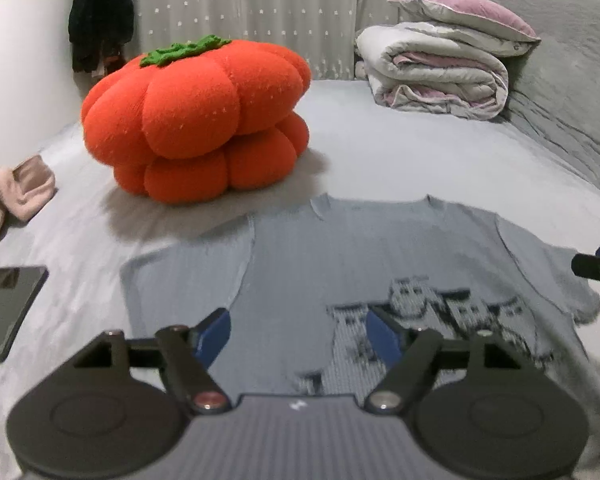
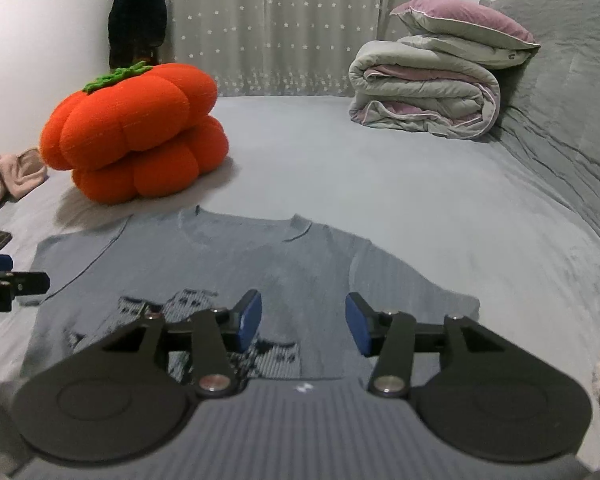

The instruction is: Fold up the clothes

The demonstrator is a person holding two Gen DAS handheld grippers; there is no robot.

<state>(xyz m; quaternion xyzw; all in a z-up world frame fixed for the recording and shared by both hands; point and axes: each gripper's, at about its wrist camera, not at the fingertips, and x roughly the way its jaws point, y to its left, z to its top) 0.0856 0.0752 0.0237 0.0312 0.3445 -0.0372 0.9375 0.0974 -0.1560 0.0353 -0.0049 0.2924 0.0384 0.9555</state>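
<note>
**Both grippers released above the spread T-shirt**

Your left gripper [image 1: 298, 334] and right gripper [image 2: 302, 322] both stand parted with nothing between the pads; beneath them the blue-grey T-shirt [image 1: 340, 252] lies flat on the bed [image 1: 400, 152], collar away from you; just beyond its collar sits an orange pumpkin cushion [image 1: 196, 120]; a phone [image 1: 4, 304] lies to your left; a folded duvet [image 2: 424, 92] rests well apart.

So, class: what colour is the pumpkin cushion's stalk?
Green, atop the orange cushion; the stalk shows best in the left wrist view.
</note>
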